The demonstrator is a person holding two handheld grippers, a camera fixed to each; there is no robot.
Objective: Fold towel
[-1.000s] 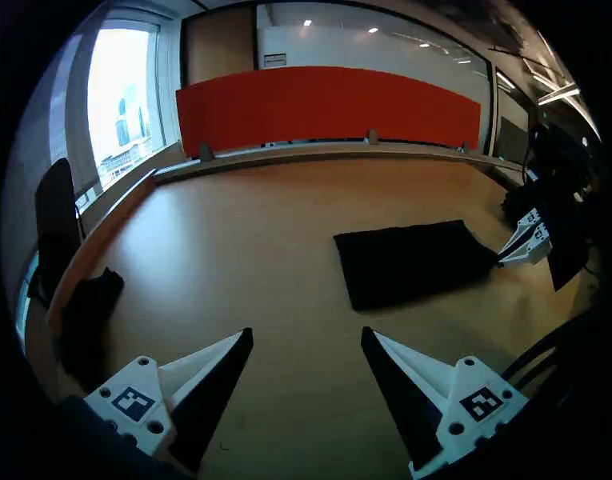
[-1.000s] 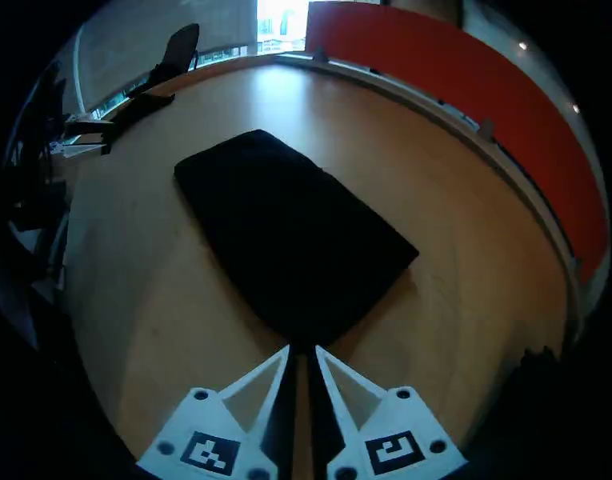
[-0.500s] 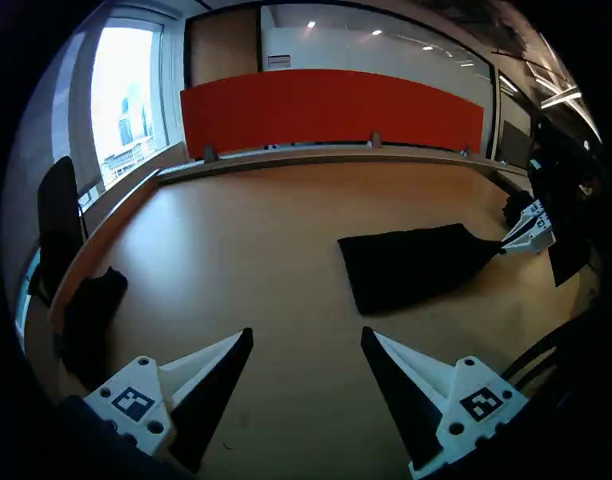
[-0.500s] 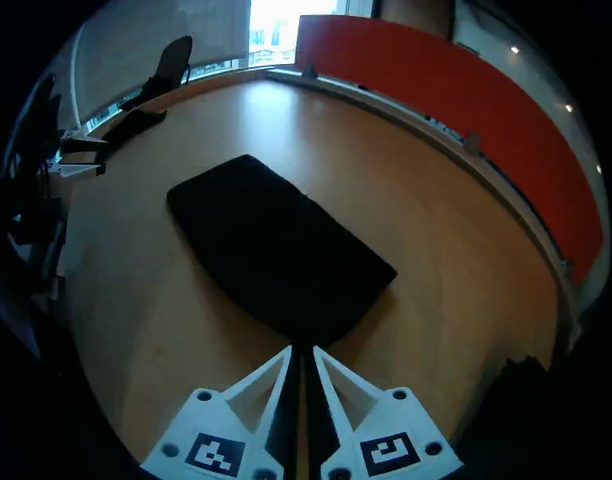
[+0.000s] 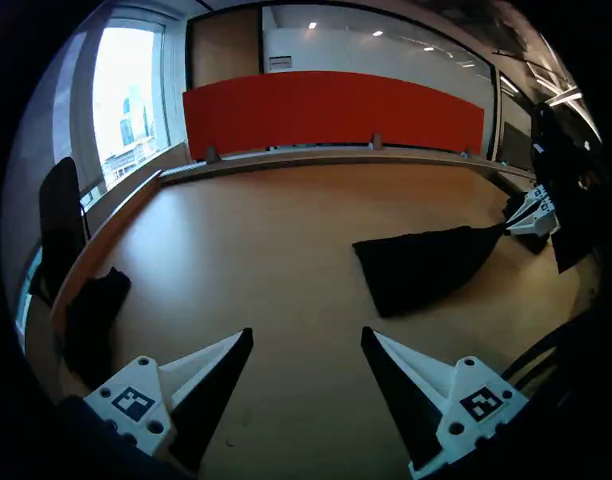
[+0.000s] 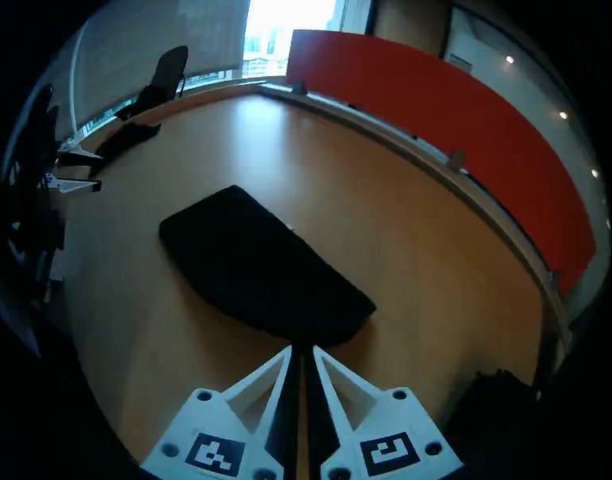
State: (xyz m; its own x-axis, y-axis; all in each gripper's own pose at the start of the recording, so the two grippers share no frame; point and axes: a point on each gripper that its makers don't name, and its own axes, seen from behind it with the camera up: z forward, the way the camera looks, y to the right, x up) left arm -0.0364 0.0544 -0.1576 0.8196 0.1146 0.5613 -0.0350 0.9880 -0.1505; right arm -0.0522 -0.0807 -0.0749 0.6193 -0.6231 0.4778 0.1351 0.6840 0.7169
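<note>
A black towel (image 5: 422, 268) lies on the wooden table (image 5: 250, 240), its right end drawn up into a point. My right gripper (image 5: 536, 218) holds that point, raised off the table. In the right gripper view the towel (image 6: 258, 276) stretches away from my right gripper (image 6: 302, 352), whose fingers are shut on its near edge. My left gripper (image 5: 306, 332) hovers open over bare wood, well to the left of the towel, with nothing between its fingers. The right gripper view also catches my left gripper (image 6: 70, 170) far off at the left edge.
A red divider panel (image 5: 338, 108) runs along the table's far edge. A black bundle (image 5: 90, 320) lies at the table's left edge, beside a dark chair (image 5: 62, 216). Another dark object (image 6: 498, 400) sits near the right gripper's right side.
My right gripper has risen and pulled back with the towel's edge, dragging the towel and bunching it narrower. The left gripper has barely moved.
</note>
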